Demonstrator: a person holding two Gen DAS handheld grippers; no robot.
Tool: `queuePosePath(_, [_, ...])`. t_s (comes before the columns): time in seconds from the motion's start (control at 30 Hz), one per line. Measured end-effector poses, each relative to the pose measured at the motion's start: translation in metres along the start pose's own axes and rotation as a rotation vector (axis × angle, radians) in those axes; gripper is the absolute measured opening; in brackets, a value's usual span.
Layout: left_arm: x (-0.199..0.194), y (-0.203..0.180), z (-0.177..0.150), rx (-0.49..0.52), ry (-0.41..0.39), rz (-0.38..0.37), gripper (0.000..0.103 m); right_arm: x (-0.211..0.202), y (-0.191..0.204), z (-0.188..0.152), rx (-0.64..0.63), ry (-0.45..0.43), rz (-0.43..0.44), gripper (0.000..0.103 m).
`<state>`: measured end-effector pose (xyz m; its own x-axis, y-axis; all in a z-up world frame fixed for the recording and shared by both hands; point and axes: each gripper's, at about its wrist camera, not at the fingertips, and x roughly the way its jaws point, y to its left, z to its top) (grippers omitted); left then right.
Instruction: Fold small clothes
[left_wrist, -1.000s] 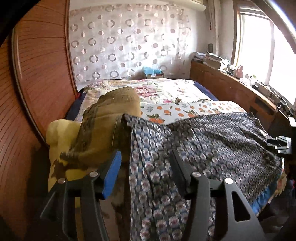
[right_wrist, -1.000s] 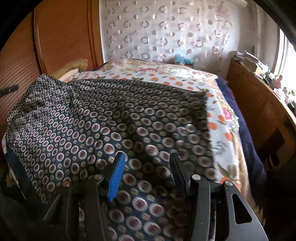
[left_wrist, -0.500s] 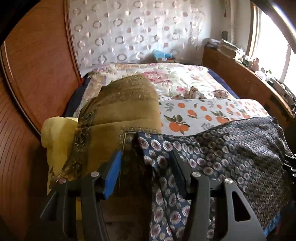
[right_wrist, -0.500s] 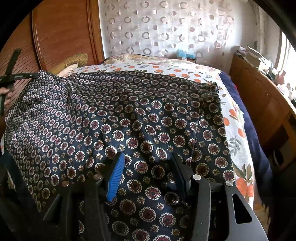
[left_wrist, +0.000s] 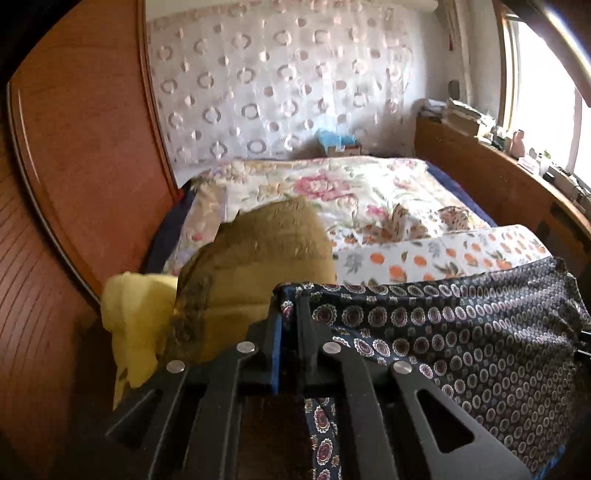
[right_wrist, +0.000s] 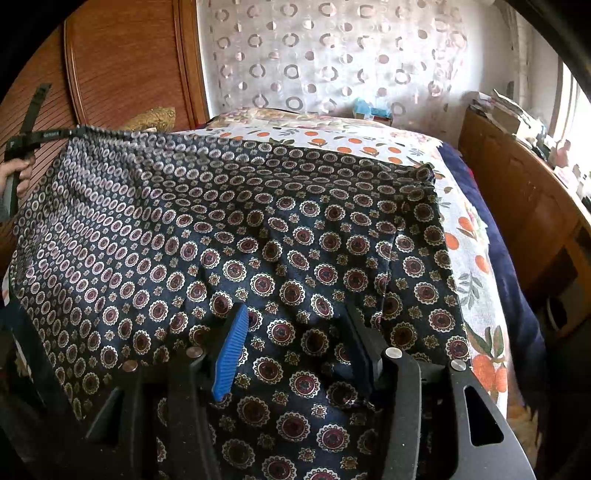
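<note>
A dark navy garment with a medallion print (right_wrist: 258, 236) lies spread over the near end of the bed. My left gripper (left_wrist: 290, 314) is shut on its left corner and holds that edge lifted; the cloth (left_wrist: 461, 332) stretches away to the right. In the right wrist view the left gripper (right_wrist: 55, 134) shows at the far left, pinching that corner. My right gripper (right_wrist: 295, 332) is open, its fingers straddling the cloth just above the garment's near right part.
The bed carries an orange-fruit print sheet (left_wrist: 443, 254) and a floral cover (left_wrist: 332, 192). An olive cushion (left_wrist: 258, 258) and a yellow cloth (left_wrist: 133, 317) sit at the bed's left. A wooden wardrobe (left_wrist: 74, 166) stands left, a wooden cabinet (right_wrist: 524, 206) right.
My left gripper has closed on the garment's left corner and lifted it, pulling the edge taut. My right gripper stays open over the cloth, having shifted slightly.
</note>
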<state>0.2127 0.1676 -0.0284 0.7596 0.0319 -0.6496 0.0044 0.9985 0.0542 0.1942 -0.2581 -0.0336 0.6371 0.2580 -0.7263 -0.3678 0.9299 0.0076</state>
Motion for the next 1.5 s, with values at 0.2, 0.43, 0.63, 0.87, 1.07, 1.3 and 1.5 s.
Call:
queuePosePath(0.2, [-0.013, -0.008, -0.004, 0.033, 0.010, -0.026, 0.048, 0.001, 0.000, 0.000, 0.001, 0.000, 0.000, 0.054])
queuePosePath(0.43, [-0.051, -0.030, -0.028, 0.055, -0.038, -0.010, 0.066, -0.002, -0.001, -0.001, 0.003, -0.001, 0.003, 0.054])
queuePosePath(0.63, [-0.074, -0.059, -0.052, 0.087, -0.064, -0.014, 0.069, -0.003, -0.002, 0.000, 0.004, 0.001, 0.006, 0.055])
queuePosePath(0.87, [-0.081, -0.081, -0.074, 0.097, -0.047, -0.057, 0.069, -0.002, -0.002, -0.001, 0.006, 0.001, 0.007, 0.055])
queuePosePath(1.07, [-0.077, -0.089, -0.092, 0.102, -0.012, -0.064, 0.069, -0.003, -0.003, -0.001, 0.008, 0.001, 0.009, 0.055])
queuePosePath(1.3, [-0.079, -0.071, -0.120, 0.051, 0.028, -0.031, 0.069, -0.003, -0.003, -0.001, 0.009, 0.001, 0.009, 0.056])
queuePosePath(1.5, [-0.092, -0.038, -0.142, -0.025, 0.039, 0.009, 0.069, -0.003, -0.003, -0.001, 0.009, 0.001, 0.009, 0.056])
